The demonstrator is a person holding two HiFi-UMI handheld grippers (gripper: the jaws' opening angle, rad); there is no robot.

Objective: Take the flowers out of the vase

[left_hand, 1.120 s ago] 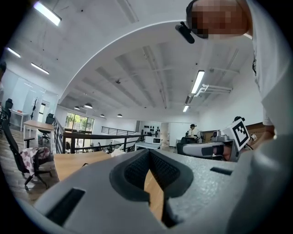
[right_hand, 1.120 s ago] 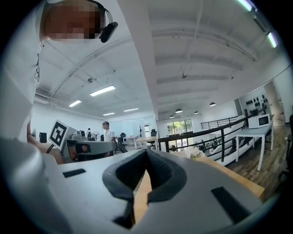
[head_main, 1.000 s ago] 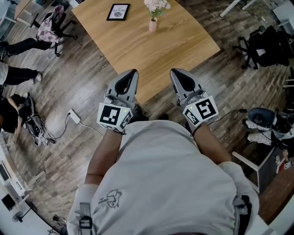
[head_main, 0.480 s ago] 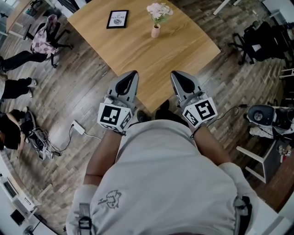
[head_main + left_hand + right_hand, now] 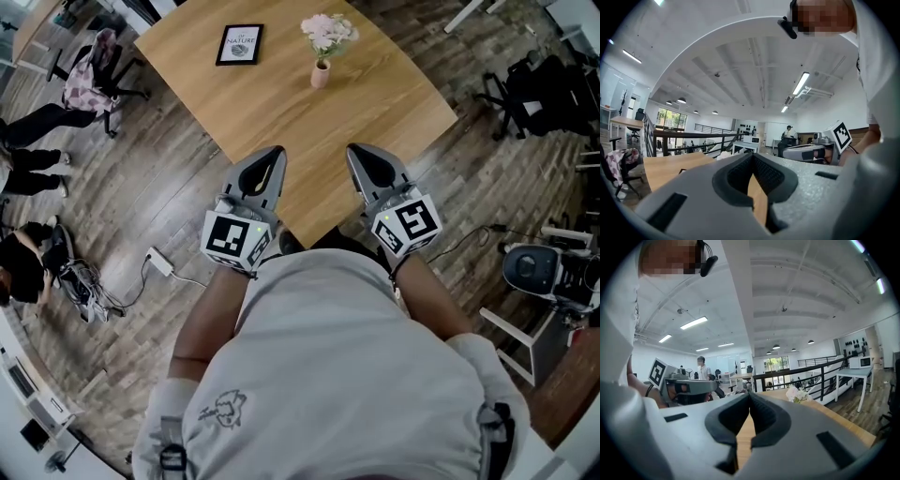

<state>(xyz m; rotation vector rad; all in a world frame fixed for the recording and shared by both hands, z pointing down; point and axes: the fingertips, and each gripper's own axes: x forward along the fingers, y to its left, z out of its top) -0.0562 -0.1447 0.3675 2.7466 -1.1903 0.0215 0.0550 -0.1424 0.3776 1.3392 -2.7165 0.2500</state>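
Flowers (image 5: pixel 797 393) show beyond the right gripper (image 5: pixel 749 394), pressed together like the left gripper (image 5: pixel 753 157); vase (image 5: pixel 321 74) visible only overhead.

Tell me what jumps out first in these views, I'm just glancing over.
The pale pink flowers in a small vase stand out, upright on the far part of the wooden table, with a black-framed picture to their left. Nearer, the left gripper and right gripper hover side by side over the table's near corner, both shut and empty, well short of the vase.
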